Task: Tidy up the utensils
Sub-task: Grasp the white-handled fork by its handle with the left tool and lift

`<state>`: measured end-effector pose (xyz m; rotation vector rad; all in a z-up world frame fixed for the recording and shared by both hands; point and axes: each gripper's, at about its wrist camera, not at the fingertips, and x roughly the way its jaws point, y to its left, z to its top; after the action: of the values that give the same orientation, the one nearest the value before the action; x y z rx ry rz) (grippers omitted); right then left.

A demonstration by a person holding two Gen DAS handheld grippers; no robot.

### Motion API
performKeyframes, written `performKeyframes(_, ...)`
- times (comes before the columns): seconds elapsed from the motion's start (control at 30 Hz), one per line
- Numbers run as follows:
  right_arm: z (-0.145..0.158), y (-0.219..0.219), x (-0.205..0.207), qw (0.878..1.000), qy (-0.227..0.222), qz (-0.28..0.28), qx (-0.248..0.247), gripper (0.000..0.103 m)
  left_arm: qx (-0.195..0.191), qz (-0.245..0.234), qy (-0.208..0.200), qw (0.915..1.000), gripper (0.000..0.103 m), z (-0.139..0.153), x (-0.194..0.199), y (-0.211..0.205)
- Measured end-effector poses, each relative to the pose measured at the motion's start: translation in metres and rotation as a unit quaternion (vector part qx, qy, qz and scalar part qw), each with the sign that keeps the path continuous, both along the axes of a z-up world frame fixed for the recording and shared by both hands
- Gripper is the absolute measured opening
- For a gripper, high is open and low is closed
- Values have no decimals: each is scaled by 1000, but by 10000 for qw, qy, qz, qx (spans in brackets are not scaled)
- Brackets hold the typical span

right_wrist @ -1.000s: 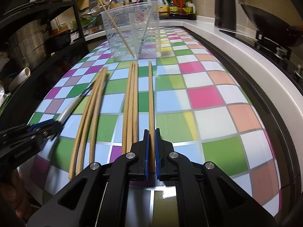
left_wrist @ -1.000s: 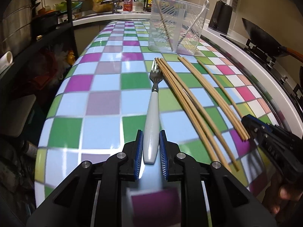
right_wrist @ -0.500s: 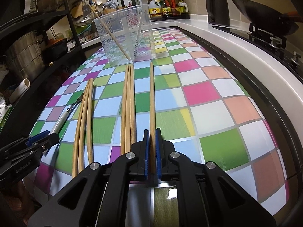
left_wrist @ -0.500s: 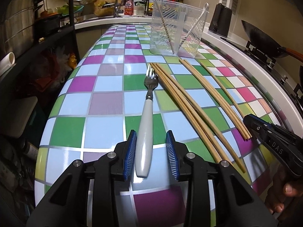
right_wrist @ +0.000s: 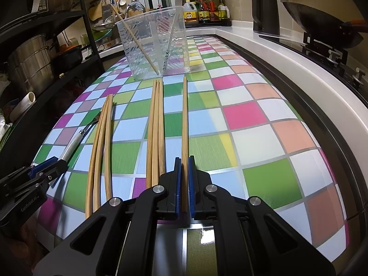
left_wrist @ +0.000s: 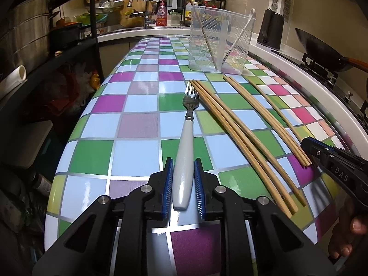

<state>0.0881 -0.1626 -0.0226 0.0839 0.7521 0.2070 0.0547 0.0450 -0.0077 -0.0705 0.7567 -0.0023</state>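
Between the left fingers (left_wrist: 182, 179), narrowly parted, lies the fork (left_wrist: 185, 158); right fingers (right_wrist: 183, 184) clamp a chopstick (right_wrist: 184, 124).

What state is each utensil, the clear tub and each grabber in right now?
Fork: flat on table, handle between open pads.
Left gripper: open.
Right gripper: shut on single chopstick.
Loose chopsticks: flat on table.
Plastic holder: upright, one chopstick and a white utensil inside.
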Motion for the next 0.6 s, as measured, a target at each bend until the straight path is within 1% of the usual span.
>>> performKeyframes(0.07, 1, -3, 0, 10000, 15, -37, 88, 6, 34, 4, 2, 10000, 18, 0, 2, 1)
performKeyframes(0.17, 0, -6, -1, 9996, -33, -275, -58, 6, 94, 162, 10, 9998, 18, 0, 5, 5)
performKeyframes(0.3, 1, -7, -1, 9994, -35, -326, -100, 6, 166, 109, -4, 9998, 18, 0, 6, 2)
performKeyframes(0.47, 0, -10, -1, 9996, -23, -294, 18, 7, 104, 146, 23, 9998, 18, 0, 9, 3)
performKeyframes(0.6, -1, -12, 0, 9995, -24, -287, 146, 7, -19, 179, 48, 9998, 18, 0, 10, 6)
